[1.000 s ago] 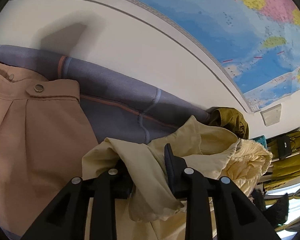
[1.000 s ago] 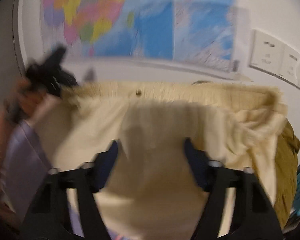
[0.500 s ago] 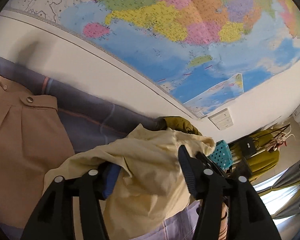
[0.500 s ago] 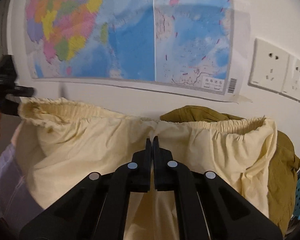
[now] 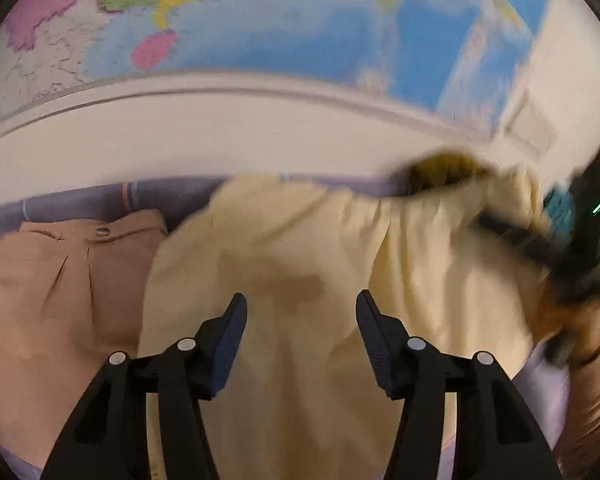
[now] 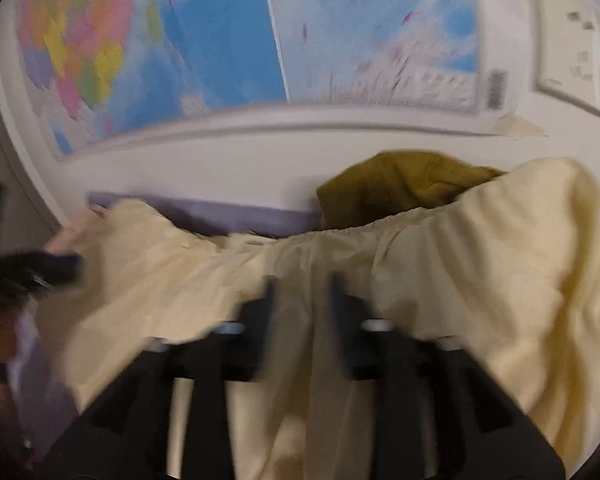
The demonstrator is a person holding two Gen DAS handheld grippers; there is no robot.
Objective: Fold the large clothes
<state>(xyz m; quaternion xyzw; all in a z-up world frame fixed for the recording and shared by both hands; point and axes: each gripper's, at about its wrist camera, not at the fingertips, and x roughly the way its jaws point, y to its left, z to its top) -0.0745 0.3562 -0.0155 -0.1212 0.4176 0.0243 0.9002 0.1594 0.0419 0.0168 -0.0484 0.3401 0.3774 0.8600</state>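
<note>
The cream garment (image 5: 300,248) lies spread and rumpled over a surface covered in lilac cloth (image 5: 80,200), up against a white wall (image 5: 220,132) that carries a large map (image 5: 260,32). Its gathered waistband runs across the far side, seen from the right wrist as a puckered edge (image 6: 360,232) just below an olive garment (image 6: 400,184) bunched against the wall. Part of the cream fabric rides up over that olive heap on the right side.

To the left, in the left wrist view, tan trousers (image 5: 60,280) lie flat with a button near the waistband, and the cream garment's edge overlaps or touches them.

The left tongs (image 5: 300,312) stand about half open above the cream fabric, closing slightly; the pads grip nothing, with a clear gap between them and only cloth lying beneath.

The right tongs (image 6: 300,292) are blurred; they are opening, with the jaws a modest way apart over the waistband area. Cloth shows in the gap, and the pads do not appear to press on it.

Each view catches the other tongs at its edge, dark and smeared. A socket plate (image 6: 572,40) sits on the wall at the right.
</note>
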